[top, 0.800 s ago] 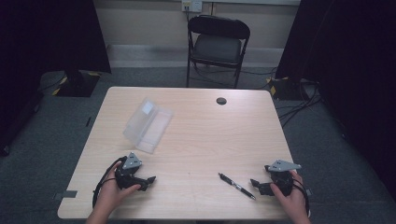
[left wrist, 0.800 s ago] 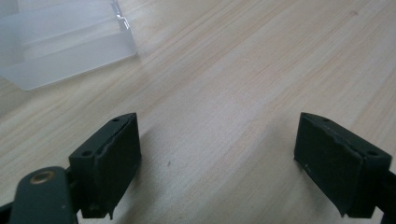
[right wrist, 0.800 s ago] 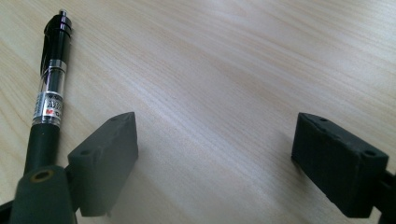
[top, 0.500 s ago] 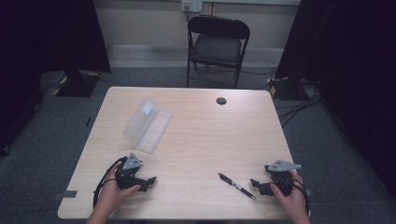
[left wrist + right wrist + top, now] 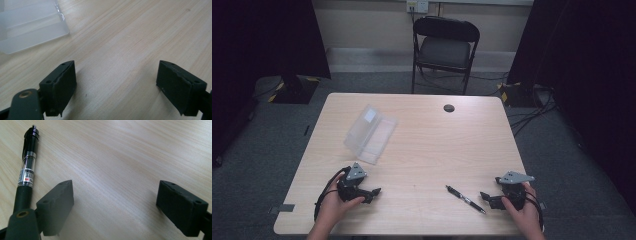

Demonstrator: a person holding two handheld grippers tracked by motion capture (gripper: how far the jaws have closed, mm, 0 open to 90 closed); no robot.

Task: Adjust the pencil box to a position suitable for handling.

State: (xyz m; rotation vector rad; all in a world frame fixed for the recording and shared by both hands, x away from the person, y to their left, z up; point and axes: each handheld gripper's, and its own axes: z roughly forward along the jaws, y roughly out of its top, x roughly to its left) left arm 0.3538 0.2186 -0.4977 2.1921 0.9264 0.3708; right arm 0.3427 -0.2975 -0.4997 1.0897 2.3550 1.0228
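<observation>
Grippers, two, hand-held, both resting low at the near edge of the table (image 5: 412,145).

Left gripper (image 5: 371,192): at the near left, gripped from behind by the person's left hand (image 5: 334,207), jaws pointing toward the table's middle. In the left gripper view (image 5: 117,85) the jaws stand wide apart with bare wood between them; released, nothing grasped. Grey three-cornered plate on top; cable looped beside the hand.

Right gripper (image 5: 487,199): at the near right, held by the right hand (image 5: 524,215), jaws pointing left toward the pen. In the right gripper view (image 5: 116,206) the jaws likewise stand wide apart over bare wood; released, nothing grasped.

Pen (image 5: 465,199): black, with a clear section and a printed label on the barrel, lying flat on the table just left of the right gripper, slanted. In the right gripper view (image 5: 27,170) it lies outside the jaws, beside the left-hand one, not between them. Whether it touches that jaw cannot be told.

Plastic case (image 5: 369,132): clear, open, lying on the left half of the table beyond the left gripper, well apart from the pen; a corner of it appears at the upper left of the left gripper view (image 5: 30,27).

Grommet hole (image 5: 449,108): dark, round, near the far edge.

Folding chair (image 5: 444,47): black, on the floor beyond the table.
</observation>
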